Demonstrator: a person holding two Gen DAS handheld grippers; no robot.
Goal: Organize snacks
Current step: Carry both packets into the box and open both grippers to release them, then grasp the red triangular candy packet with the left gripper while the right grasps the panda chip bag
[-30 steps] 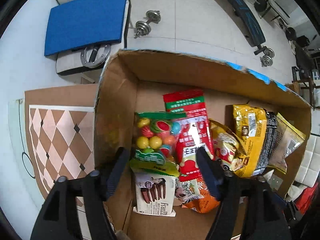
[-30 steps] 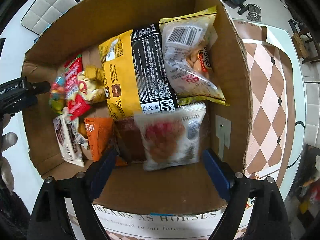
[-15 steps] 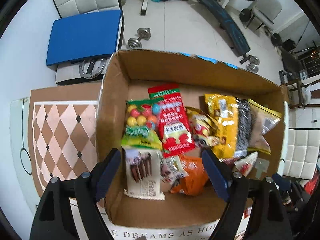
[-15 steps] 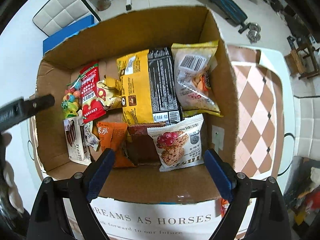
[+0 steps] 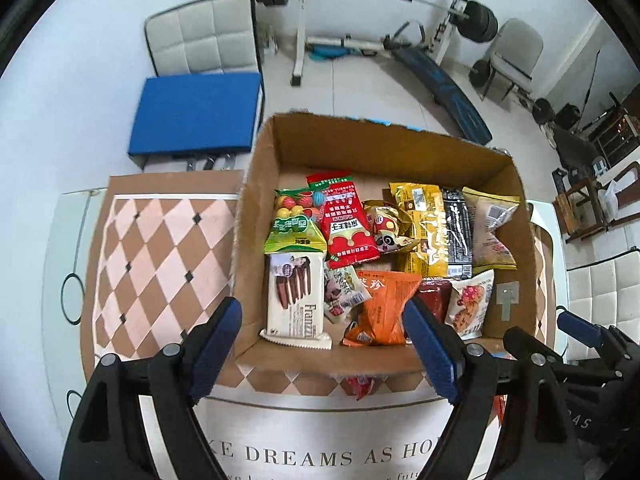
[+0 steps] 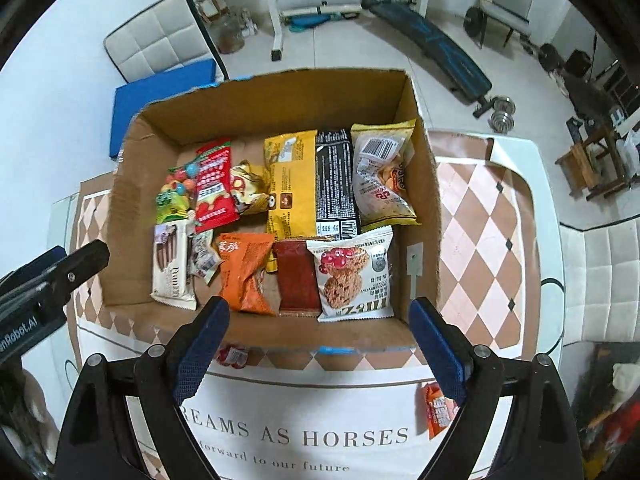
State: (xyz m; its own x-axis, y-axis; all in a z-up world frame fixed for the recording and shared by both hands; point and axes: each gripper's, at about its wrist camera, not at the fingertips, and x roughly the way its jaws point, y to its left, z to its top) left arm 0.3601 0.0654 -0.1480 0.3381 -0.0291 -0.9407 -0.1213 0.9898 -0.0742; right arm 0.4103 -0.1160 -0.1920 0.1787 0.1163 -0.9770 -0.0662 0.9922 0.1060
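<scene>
**Nearly complete: box loaded, two packets outstanding**

Currently both tongs are spread wide and hold nothing. The left tongs (image 5: 322,344) hang above the near edge of the surface (image 6: 492,216), in front of the cardboard box (image 6: 276,104). The right tongs (image 6: 318,342) sit at a similar height, centred on the box's near wall.

Nearest the tongs, two items lie outside the box on the printed cloth:
- a small red packet (image 6: 232,355), touching the foot of the near wall;
- an orange packet (image 6: 438,412), just beside the right tongs' right finger, partly hidden by it.

Inside the box, near row, left to right:
- white wafer pack (image 6: 172,268)
- small pale sachet (image 6: 203,256)
- orange pouch (image 6: 246,270)
- dark red bar (image 6: 298,280)
- oat biscuit pack (image 6: 352,276)

Far row, left to right:
- fruit candy bag (image 6: 174,194)
- red bag (image 6: 214,186)
- small gold packet (image 6: 250,188)
- large yellow-and-black bag (image 6: 310,184)
- pale chip bag (image 6: 382,176), leaning on the right wall

Assessment: the snacks in the box lie flat in two rough rows, with little bare floor showing apart from a strip at the far wall. Judged from this layout, the task is almost finished. Remaining work appears to be collecting the two loose packets and placing them in the box. The orange packet lies closest to the right tongs; the red packet lies between the two tongs.
</scene>
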